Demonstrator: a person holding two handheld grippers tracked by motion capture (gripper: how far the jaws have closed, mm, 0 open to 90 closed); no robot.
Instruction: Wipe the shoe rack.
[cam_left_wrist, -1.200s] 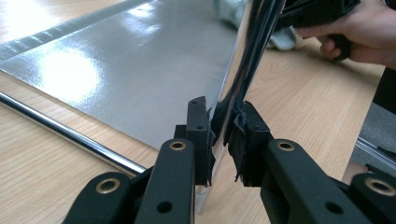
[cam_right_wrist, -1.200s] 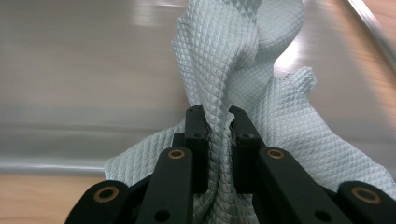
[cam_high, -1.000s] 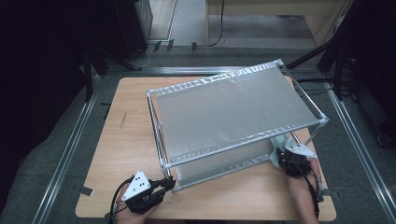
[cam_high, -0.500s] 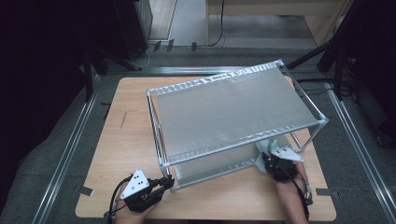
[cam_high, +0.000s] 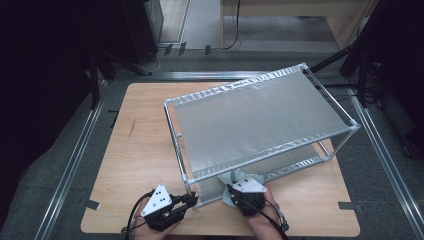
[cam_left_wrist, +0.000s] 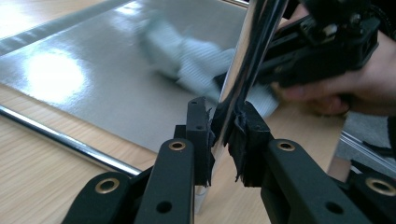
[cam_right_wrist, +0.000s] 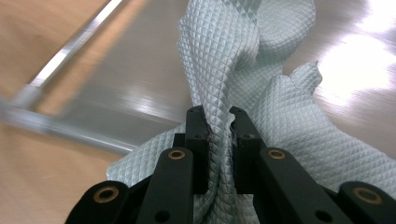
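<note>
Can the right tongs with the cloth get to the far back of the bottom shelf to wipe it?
Probably yes. The right tongs grip the cloth at the near edge of the bottom shelf, and the gap under the top shelf looks open. The top shelf may crowd the hand deeper in.

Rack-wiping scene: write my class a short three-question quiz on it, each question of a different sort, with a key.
1. True or false: the left gripper is clamped on an upright chrome post of the metal rack.
2. What does the right gripper hold?
A. a sponge
B. a pale green waffle-weave cloth
C. a brush
3. Fill in: the cloth lies on the rack's ______ shelf.

Key: 1 true; 2 B; 3 lower.
</note>
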